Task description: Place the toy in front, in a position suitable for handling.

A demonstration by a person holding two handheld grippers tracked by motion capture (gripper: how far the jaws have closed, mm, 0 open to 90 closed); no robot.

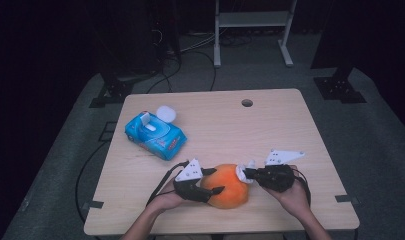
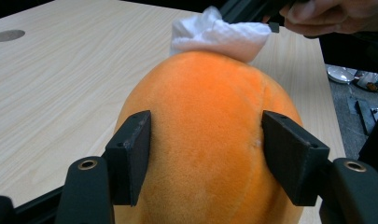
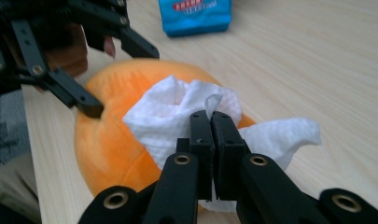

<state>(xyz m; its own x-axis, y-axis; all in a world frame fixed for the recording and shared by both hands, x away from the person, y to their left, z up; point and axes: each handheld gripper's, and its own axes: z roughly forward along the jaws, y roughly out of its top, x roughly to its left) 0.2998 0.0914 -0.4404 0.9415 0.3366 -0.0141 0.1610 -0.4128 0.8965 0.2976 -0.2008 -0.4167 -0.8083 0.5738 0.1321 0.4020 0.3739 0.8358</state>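
The left claw [image 1: 210, 181] was clamped on the orange plush ball [image 1: 229, 186], its two black jaws pressing into the soft sides, one on each flank, as the left claw view showed. The ball rested on the desk [image 1: 270, 125], directly ahead of that claw and between the two hands.

The right claw [image 1: 247, 174] had its jaws together, pinching a crumpled white tissue [image 1: 243, 171]. In the right claw view the tissue bunched up just beyond the jaw tips and lay against the ball's surface, with a loose flap hanging to that claw's right. Seen from the left claw, the tissue sat on the far top of the ball.

Well beyond the left claw, farther up the desk, lay a blue wipes pack [image 1: 155, 134] with its lid flipped open.
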